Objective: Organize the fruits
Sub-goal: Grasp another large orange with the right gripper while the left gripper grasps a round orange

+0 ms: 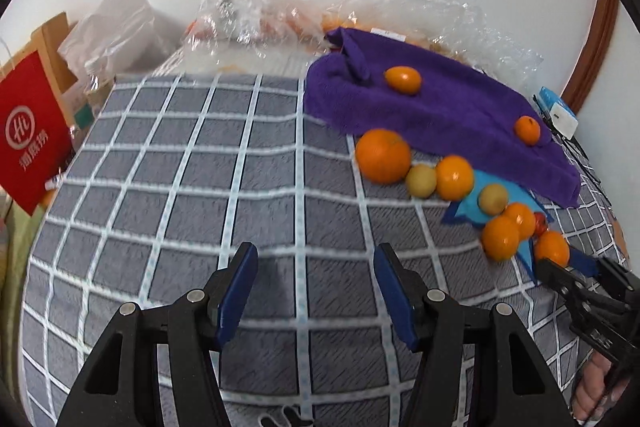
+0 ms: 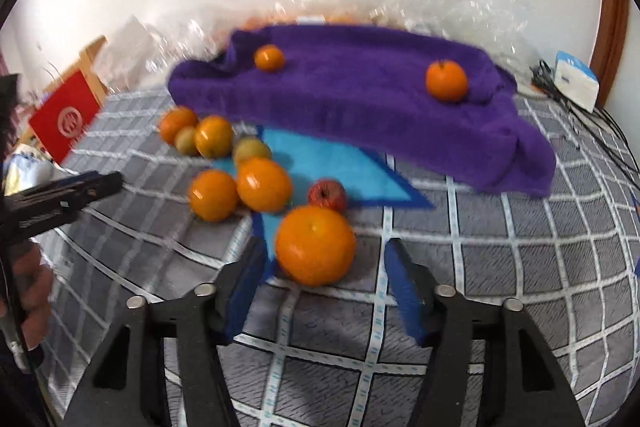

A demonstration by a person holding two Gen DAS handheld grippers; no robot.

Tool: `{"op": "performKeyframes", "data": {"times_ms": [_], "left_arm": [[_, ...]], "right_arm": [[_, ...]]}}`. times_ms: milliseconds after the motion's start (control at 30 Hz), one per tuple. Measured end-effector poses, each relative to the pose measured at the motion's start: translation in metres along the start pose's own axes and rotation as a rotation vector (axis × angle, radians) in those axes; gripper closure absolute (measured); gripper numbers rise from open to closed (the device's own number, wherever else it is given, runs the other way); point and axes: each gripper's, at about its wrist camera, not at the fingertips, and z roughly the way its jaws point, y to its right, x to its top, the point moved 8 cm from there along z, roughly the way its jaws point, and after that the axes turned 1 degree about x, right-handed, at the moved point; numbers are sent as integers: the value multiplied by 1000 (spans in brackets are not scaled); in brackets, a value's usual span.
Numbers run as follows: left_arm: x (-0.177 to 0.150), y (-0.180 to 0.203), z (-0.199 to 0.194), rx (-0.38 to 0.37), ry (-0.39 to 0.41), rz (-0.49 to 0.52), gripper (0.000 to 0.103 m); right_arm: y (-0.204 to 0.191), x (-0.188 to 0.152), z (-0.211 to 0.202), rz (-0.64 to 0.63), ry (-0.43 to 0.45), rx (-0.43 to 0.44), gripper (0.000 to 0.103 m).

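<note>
Right hand-held gripper (image 2: pixel 324 281) open, big orange (image 2: pixel 315 246) just ahead between its blue pads, left hand-held gripper (image 1: pixel 316 283) open over checked tabletop (image 1: pixel 180 167), two oranges on purple towel (image 2: pixel 360 87)

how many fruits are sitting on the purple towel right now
2: a small orange fruit near the purple towel's left end, and a rounder orange one toward its right end. Folds could hide more.

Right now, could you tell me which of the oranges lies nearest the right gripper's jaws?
The large orange at the front, just ahead of the open right gripper; the other oranges sit farther back by the blue mat or on the purple towel.
</note>
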Motion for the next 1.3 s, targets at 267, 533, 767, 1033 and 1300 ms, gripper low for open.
{"op": "performKeyframes", "data": {"times_ms": [267,533,767,1033,1300], "left_arm": [[-6,-5,-1,-36,9,-44,43],[5,-3,-4,-87,-8,-108,45],[46,28,8,-127,35,-95,45],[64,50,35,-130,12,-118,45],[58,43,44,-153,-23,-157,64]], "right_arm": [[11,0,-18,0,59,-4,63],[60,12,-29,47,99,-63,63],[77,12,-23,82,109,-53,63],[78,4,-19,95,99,-43,63],[77,4,-18,99,94,-31,63]]}}
